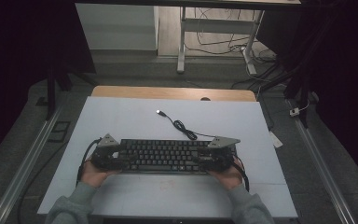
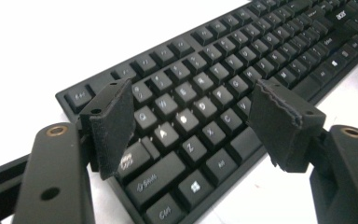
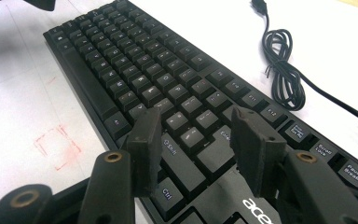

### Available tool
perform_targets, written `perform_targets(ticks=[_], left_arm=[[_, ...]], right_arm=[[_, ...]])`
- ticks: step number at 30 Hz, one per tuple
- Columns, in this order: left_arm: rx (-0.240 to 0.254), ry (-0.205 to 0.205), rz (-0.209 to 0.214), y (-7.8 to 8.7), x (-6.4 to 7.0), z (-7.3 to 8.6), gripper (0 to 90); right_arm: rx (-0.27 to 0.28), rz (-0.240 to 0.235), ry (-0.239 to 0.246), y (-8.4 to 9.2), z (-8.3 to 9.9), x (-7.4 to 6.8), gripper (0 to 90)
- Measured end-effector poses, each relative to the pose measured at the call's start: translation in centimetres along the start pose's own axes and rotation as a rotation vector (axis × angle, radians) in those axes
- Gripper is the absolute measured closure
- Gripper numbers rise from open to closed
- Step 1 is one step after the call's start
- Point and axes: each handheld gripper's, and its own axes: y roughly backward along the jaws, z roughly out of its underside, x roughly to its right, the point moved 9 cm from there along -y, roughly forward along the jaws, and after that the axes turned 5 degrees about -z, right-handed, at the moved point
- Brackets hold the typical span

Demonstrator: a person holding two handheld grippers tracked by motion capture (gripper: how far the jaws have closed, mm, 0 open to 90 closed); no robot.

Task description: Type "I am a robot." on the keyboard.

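Hovering over black keyboard point(image 1: 161, 156): left gripper point(image 2: 191, 123) wide open, empty; right gripper point(image 3: 196, 147) wide open, empty. Looks hard, stiff, light, long. Keys wobbly; best pinching short ends just below.

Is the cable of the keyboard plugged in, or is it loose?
Loose. The cable runs from the keyboard in a small coil, and its plug lies bare on the white table, joined to nothing.

L gripper point(image 2: 191, 121) jaws apart, R gripper point(image 3: 193, 144) jaws apart, both hands low, prob. level
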Motion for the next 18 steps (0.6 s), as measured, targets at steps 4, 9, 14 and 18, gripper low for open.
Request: perform_targets(ticks=[4, 9, 14, 18], left_arm=[[0.008, -0.008, 0.01, -0.6, 0.6, -0.8, 31.8], [0.005, -0.034, 0.022, -1.2, 1.2, -1.4, 34.9], [0.012, -0.059, 0.038, -1.9, 1.6, -2.0, 49.0], [0.005, -0.084, 0.046, -2.7, 1.9, -2.2, 63.9]], right_arm=[[-0.004, 0.004, 0.004, 0.0, 0.0, 0.0, 53.8], [-0.008, 0.005, -0.002, 0.0, 0.1, 0.2, 53.8], [-0.007, 0.001, 0.0, -0.2, 0.1, 0.1, 53.7], [-0.012, 0.004, -0.001, -0.3, 0.2, 0.1, 53.5]])
